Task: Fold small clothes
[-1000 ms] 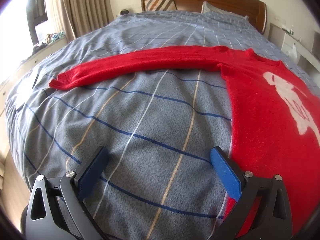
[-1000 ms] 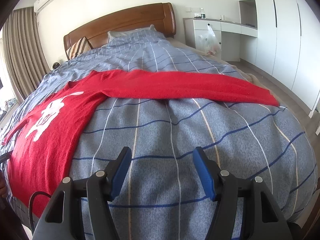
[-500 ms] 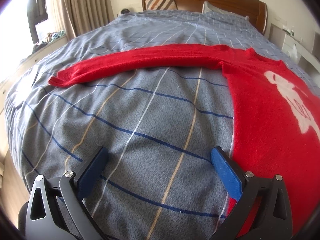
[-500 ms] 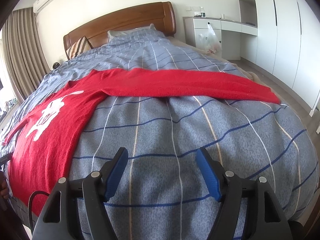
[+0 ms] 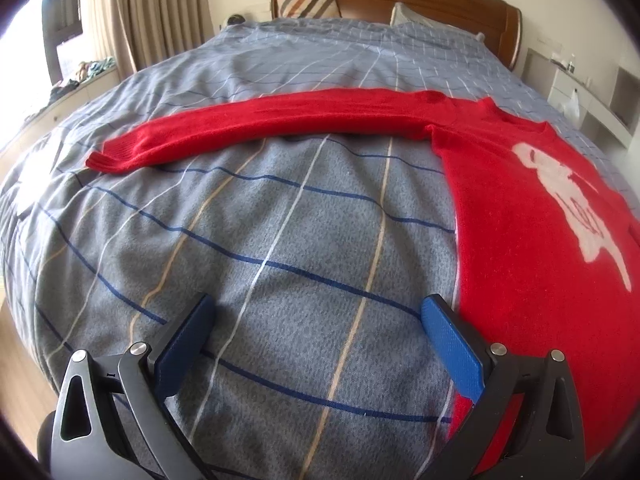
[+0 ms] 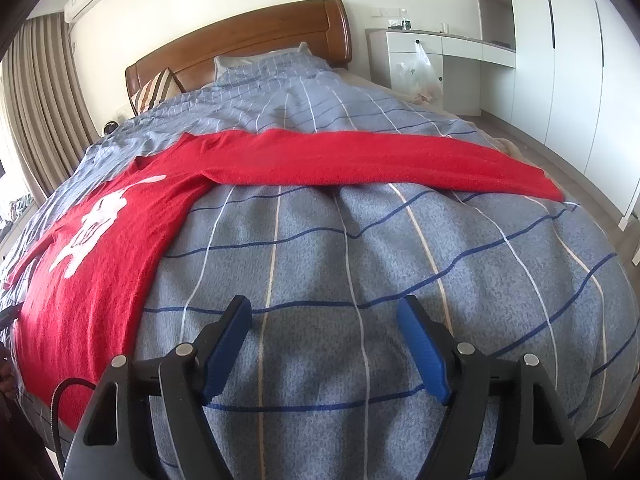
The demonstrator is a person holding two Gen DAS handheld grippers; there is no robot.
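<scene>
While the red knitted long-sleeved sweater with a white figure on its chest (image 5: 520, 216) lies spread flat and face up on the bed's grey-blue quilt with dark blue, white and tan grid lines (image 5: 280, 240), no fold is yet visible, so the task appears to stand at its very start. Both sleeves extend straight outward from the shoulders: one sleeve (image 5: 260, 128) runs across the left wrist view, the other sleeve (image 6: 400, 160) across the right wrist view, each lying smooth on the quilt. Judged from this layout, every fold remains to be made, sleeves as well as body. The left claw (image 5: 318, 324) hovers over bare quilt just beside the sweater's side edge, its blue-padded jaws spread wide and holding nothing; whether its right finger brushes the knit cannot be told. The right claw (image 6: 324, 326) hangs over bare quilt near the opposite side edge, its jaws opening at this moment, with nothing between them and no cloth touched.
</scene>
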